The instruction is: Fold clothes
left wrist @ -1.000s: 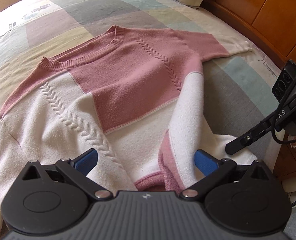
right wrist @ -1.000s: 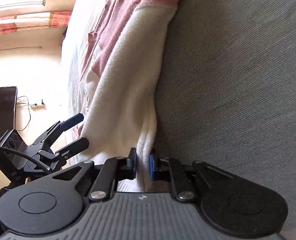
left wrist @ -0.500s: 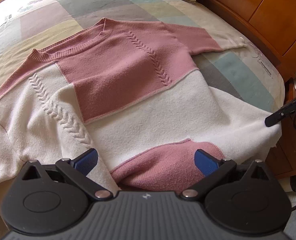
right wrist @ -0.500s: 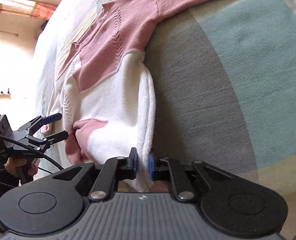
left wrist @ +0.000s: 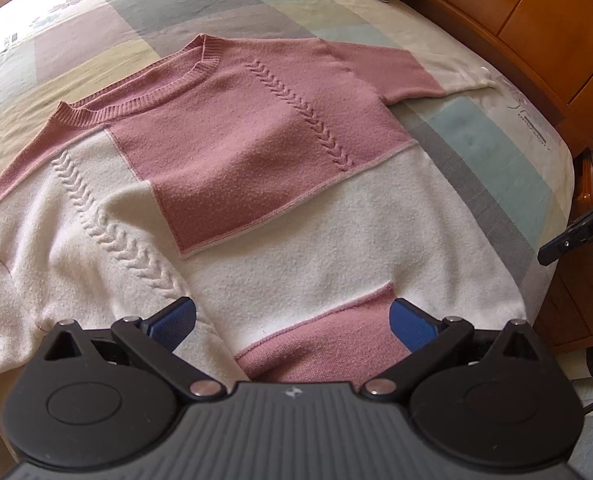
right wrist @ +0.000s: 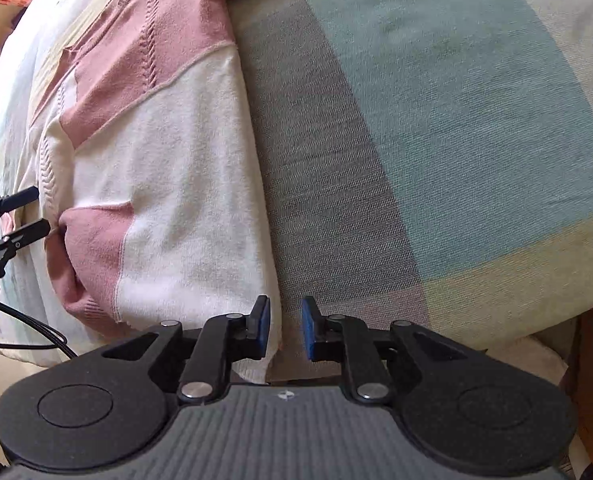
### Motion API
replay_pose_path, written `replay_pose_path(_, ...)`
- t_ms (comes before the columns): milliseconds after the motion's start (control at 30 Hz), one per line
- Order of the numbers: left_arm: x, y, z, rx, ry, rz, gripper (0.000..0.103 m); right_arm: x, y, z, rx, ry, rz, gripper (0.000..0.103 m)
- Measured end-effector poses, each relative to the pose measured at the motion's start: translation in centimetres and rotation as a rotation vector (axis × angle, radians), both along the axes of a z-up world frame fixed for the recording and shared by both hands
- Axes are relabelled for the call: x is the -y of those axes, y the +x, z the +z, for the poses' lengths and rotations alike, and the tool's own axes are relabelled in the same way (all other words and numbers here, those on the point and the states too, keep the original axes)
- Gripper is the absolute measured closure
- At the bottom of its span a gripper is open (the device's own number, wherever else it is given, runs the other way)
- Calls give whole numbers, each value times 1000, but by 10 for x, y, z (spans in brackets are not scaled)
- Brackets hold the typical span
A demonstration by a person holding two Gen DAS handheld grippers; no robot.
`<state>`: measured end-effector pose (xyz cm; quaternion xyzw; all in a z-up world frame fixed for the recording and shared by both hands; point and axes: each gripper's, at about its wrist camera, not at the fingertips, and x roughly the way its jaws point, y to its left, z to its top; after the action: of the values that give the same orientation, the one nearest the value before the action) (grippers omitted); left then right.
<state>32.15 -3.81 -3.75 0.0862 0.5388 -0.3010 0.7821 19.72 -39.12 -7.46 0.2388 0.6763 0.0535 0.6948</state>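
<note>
Right tool (right wrist: 284, 328) now parted off the one sweater's (left wrist: 280, 208) hem; left tool (left wrist: 292, 320) wide apart, seemingly empty.

One sweater (left wrist: 256, 168) — two grippers (left wrist: 292, 320) (right wrist: 284, 328) — one bed (left wrist: 476, 152)

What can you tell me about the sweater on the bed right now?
The sweater is a soft knit in pink and cream blocks, with a ribbed round neck and raised braid lines down the front. It lies spread flat, front up, on the patchwork bedspread, its far sleeve stretched toward the wooden headboard. A pink patch sits at the hem, near the bed's edge. The left gripper is open above that hem; the right gripper is open around the cream side edge, not clamping it.
</note>
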Motion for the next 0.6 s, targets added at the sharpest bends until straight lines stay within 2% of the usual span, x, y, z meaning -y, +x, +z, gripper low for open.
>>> replay_pose_path(100,-3,-1,-1,-5,2,14,1,1,13,0,46,19,-26,65)
replay_pose_path(167,-4,-2,-2,-9,3,24,1,-3,20,-2,62,24,-21,61)
replay_pose_path(233,-6,-3,-3,-13,4,33,1,-10,22,-6,67,47,-1,50)
replay_pose_path(300,-8,-3,-4,-16,6,43,1,-17,20,-19,55,72,16,44)
replay_pose_path(400,-15,-6,-4,-24,10,66,1,-18,9,-44,15,75,-4,44)
replay_pose_path(467,-22,-9,-5,-40,5,112,1,-14,2,-55,7,94,-38,39)
replay_pose_path(500,-26,-12,-5,-51,-3,142,1,-12,2,-56,3,109,-54,34)
replay_pose_path(600,-34,-23,-9,-88,-8,242,1,-10,4,-58,-5,133,-78,33)
